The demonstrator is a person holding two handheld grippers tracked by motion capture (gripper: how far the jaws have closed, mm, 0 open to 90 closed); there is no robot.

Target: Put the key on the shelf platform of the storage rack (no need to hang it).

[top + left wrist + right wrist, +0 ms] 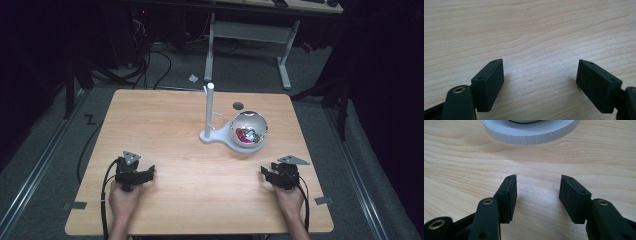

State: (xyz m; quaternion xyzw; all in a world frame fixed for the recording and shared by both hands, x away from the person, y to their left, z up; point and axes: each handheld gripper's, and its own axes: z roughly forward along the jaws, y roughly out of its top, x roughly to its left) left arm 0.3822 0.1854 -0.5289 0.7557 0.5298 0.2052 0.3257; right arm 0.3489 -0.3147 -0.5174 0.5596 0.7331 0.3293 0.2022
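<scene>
1. Left tongs and right tongs rest empty on the pale wooden worktop, jaws apart.
2. Shiny metal bowl of bright foil-wrapped pieces, on a white stand, sits ahead of the right tongs; it is probably light, rigid and slippery, so grip its rim.

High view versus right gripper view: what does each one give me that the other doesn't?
The high view alone has the shiny bowl of colourful bits, the white upright post on the white stand, both hands, the left claw and the floor beyond the table. The right gripper view alone gives a close look between the right claw jaws: spread apart, nothing between them, bare wood beneath. Both views have the wooden table, the stand's round base and the right claw facing it.
</scene>
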